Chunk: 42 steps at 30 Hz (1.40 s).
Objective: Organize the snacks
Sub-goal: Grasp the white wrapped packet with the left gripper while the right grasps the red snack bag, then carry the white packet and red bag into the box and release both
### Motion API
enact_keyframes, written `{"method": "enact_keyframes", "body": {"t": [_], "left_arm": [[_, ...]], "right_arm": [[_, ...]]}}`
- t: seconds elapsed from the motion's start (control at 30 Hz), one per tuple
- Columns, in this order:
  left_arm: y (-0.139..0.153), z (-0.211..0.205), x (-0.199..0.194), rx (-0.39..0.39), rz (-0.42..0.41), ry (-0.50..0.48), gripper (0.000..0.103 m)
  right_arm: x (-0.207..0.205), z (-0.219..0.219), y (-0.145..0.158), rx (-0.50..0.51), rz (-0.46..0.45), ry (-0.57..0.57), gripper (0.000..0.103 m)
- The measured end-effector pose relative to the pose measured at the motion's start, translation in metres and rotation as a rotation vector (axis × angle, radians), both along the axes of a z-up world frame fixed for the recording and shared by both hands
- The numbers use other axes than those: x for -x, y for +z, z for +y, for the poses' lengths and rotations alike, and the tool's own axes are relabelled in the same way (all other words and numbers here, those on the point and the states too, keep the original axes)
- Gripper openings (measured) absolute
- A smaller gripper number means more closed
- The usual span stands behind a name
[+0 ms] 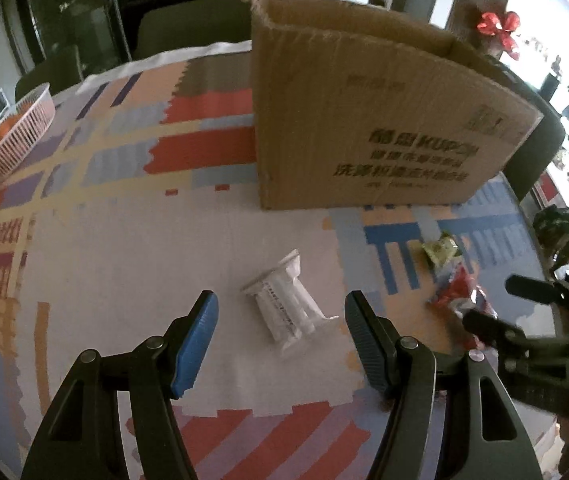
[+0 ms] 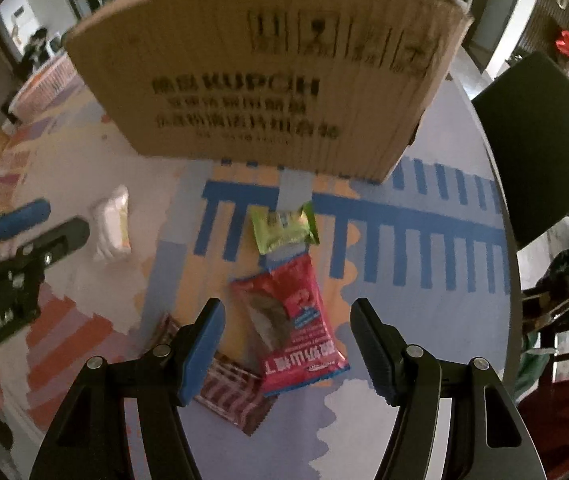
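The landmark is the cardboard box [image 1: 364, 112], which stands upright on the table [image 1: 132, 264], open at the top. The table carries a cloth patterned in red, blue, lilac and cream blocks.

Far left of the box, at the table edge, stands a pink slatted basket [image 1: 20, 136] holding orange items.

In front of the box and left of its near face lies a white snack packet [image 1: 288, 304], flat on the cloth. It carries small dark print that is too fine to read. The left tool [image 1: 280, 340] hangs above this packet with its jaws spread, one on each side of the packet and neither touching it.

The near face of the box bears dark printed lettering. The Latin letters "KUPOH" can be read in the right wrist view; the lines beneath are in Chinese characters and are blurred.

In front of the box toward its right end lie three more snacks. A green packet [image 2: 284, 226] lies nearest the box. A red packet [image 2: 296, 320] with white lettering lies just in front of it. A brown-and-white striped packet [image 2: 232, 392] lies partly beneath the red one. The right tool [image 2: 288, 344] is above the red packet, jaws spread and gripping nothing.

Right of the box, beyond the table edge, stands a dark chair [image 2: 536, 140].
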<state>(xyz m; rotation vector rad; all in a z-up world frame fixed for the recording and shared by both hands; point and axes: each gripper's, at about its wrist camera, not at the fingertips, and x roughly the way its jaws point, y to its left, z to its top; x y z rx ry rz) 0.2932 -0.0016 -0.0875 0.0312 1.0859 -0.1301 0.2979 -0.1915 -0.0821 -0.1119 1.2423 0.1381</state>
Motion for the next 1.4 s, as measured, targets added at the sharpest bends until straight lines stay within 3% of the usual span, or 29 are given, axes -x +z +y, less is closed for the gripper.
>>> {"method": "enact_keyframes", "body": {"t": [0.13,0.43,0.6,0.73,0.77,0.87,1.1,1.4], "left_arm": [[-0.012,0.002,-0.011,0.017,0.034,0.027,0.065],[-0.031,-0.002,-0.026,0.017,0.073,0.026,0.063],[-0.039,0.000,-0.032,0.021,0.092,0.027,0.051],[-0.045,0.001,-0.032,0.041,0.109,0.016,0.042],[-0.046,0.001,-0.032,0.040,0.107,0.014,0.034],[-0.046,0.000,-0.030,0.042,0.106,-0.005,0.031],[-0.033,-0.006,-0.017,0.045,0.074,-0.036,0.031],[0.012,-0.011,0.002,0.067,-0.030,-0.070,0.031]], "right_arm": [[0.002,0.004,-0.010,0.053,0.012,0.026,0.066],[-0.003,0.001,-0.024,0.054,0.036,0.013,0.066],[-0.005,0.008,-0.031,0.060,0.030,0.027,0.065],[0.001,0.013,-0.035,0.042,0.023,0.041,0.048],[0.003,0.014,-0.036,0.039,0.017,0.045,0.047],[0.007,0.016,-0.037,0.027,0.007,0.050,0.045],[0.017,0.017,-0.030,0.012,-0.016,0.061,0.042],[0.016,0.004,0.012,-0.033,-0.099,0.054,0.042]]}}
